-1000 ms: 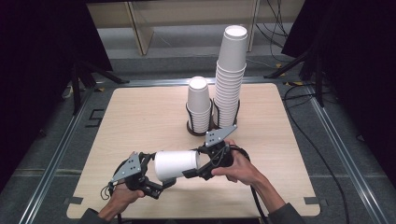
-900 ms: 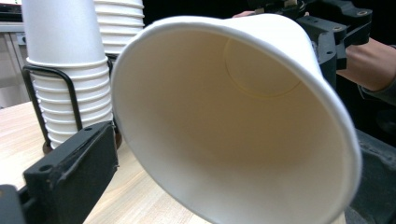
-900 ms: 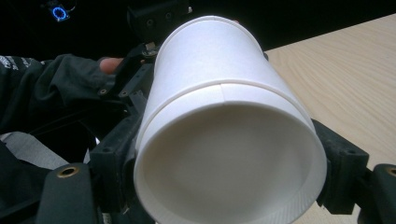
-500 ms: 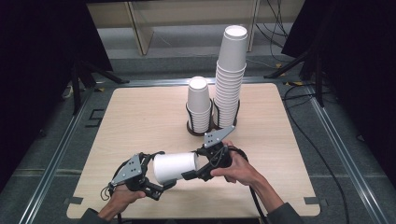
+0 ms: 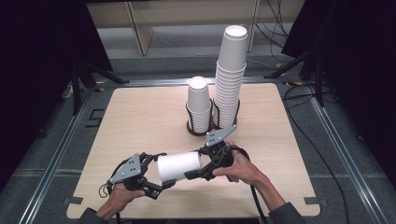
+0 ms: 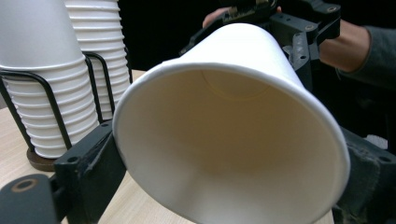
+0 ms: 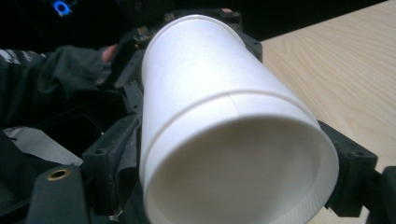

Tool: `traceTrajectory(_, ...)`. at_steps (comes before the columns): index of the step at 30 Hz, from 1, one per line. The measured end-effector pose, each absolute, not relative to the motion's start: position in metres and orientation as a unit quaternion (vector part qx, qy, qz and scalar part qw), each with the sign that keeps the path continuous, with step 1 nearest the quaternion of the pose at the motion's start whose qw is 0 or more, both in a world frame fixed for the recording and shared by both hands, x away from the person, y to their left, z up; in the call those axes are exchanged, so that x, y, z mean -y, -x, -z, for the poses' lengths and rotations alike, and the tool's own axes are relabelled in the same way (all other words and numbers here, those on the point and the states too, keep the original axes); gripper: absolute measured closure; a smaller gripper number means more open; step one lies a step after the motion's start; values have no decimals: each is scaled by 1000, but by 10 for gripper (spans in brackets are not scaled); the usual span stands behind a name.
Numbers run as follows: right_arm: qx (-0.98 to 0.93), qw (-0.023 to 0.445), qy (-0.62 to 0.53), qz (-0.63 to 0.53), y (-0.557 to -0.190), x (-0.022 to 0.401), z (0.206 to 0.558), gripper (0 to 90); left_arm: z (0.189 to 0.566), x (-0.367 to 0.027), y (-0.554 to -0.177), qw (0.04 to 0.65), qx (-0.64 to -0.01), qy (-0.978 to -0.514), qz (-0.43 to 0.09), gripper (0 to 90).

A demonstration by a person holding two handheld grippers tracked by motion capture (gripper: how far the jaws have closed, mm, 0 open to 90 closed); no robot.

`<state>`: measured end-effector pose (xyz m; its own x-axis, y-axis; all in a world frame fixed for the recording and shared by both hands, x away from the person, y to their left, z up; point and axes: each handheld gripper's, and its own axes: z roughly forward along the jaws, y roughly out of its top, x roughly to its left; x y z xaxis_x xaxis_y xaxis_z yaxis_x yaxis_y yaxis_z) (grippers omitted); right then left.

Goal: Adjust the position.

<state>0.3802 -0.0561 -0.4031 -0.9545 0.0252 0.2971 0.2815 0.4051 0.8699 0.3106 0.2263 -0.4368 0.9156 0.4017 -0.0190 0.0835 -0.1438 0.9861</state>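
A white paper cup [image 5: 180,166] lies on its side in the air just above the near part of the wooden bench [image 5: 140,121], stretched between the two tongs. Its open mouth faces the person's left and its closed base faces the right.

The left tongs [image 5: 156,179] sit at the cup's mouth end. In the left gripper view the wide rim of the cup [image 6: 231,140] sits between the two black jaws, one at the lower left and one at the lower right, and the inside of the cup with its round bottom is plainly seen. These jaws have just been closing, with the cup's rim between them; both now sit against the cup wall, so the left tongs are grasping the cup.

The right tongs [image 5: 201,170] hold the base end. In the right gripper view the recessed bottom of the cup [image 7: 233,154] faces the camera, with a black jaw pressed on each side of it, so the right tongs are clenched on the cup as well. The left hand [image 5: 122,196] and the right hand [image 5: 245,168] come in from the near edge of the bench.

Farther back, near the bench's middle, two stacks of upside-down paper cups stand side by side in a black wire holder [image 5: 205,122]: a short stack [image 5: 198,102] to the left and a tall stack [image 5: 230,79] just beside it on the right. Both stand well apart from the held cup.
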Motion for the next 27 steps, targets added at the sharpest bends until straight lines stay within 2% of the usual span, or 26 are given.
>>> traceTrajectory(3, 848, 84, 92, 515, -378, 56, 399, 157, 438, -225, -311, 636, -156, -746, -122, 106)
traceTrajectory(6, 847, 106, 99, 511, -373, 56, 394, 158, 437, -221, -310, 638, -145, -747, -115, 112)
traceTrajectory(13, 857, 85, 80, 503, -374, 60, 388, 156, 434, -224, -308, 619, -143, -762, -122, 120)
traceTrajectory(16, 867, 56, 76, 490, -370, 64, 379, 157, 434, -223, -309, 612, -146, -768, -123, 121)
traceTrajectory(21, 898, -26, 53, 437, -359, 61, 366, 159, 435, -223, -311, 594, -158, -779, -123, 120)
traceTrajectory(25, 910, -55, 38, 409, -351, 52, 365, 165, 436, -222, -311, 584, -164, -786, -121, 119)
traceTrajectory(27, 916, -54, 30, 396, -348, 46, 368, 167, 435, -222, -311, 580, -159, -790, -123, 119)
